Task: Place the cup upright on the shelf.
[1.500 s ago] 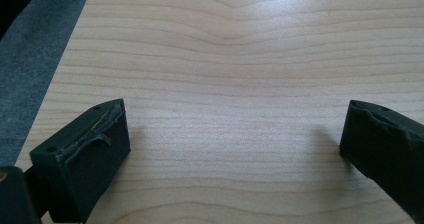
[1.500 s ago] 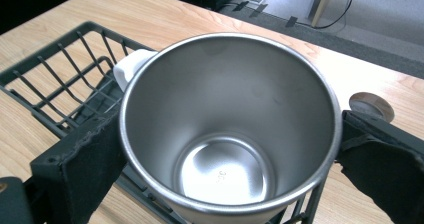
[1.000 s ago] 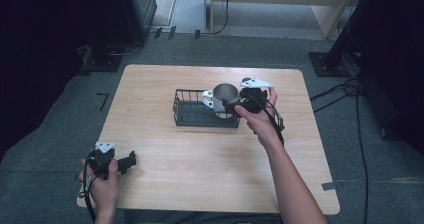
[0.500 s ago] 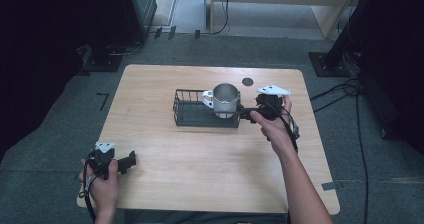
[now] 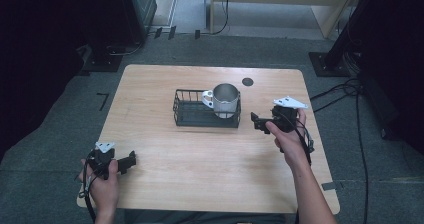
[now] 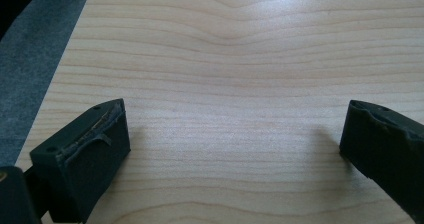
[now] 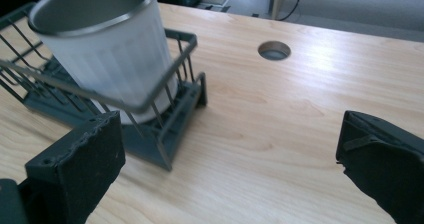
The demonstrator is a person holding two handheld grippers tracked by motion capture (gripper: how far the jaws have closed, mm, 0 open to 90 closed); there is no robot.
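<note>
A white mug (image 5: 224, 100) with a steel rim stands upright in the right end of a black wire rack (image 5: 190, 115) near the table's middle. In the right gripper view the mug (image 7: 107, 49) and rack (image 7: 172, 129) sit at the upper left, apart from the jaws. My right gripper (image 5: 256, 122) is open just right of the rack, holding nothing. My left gripper (image 5: 131, 160) rests open near the table's front left corner, with bare wood between its jaws in the left gripper view (image 6: 235, 144).
A round cable hole (image 5: 247, 82) lies in the wooden table (image 5: 200, 184) behind the rack, also seen as the hole (image 7: 274, 50) in the right gripper view. Dark equipment stands and cables surround the table on the grey floor.
My right gripper has let go of the mug and drawn back to the right and toward the person. The mug stays in the rack. The left gripper has not moved.
</note>
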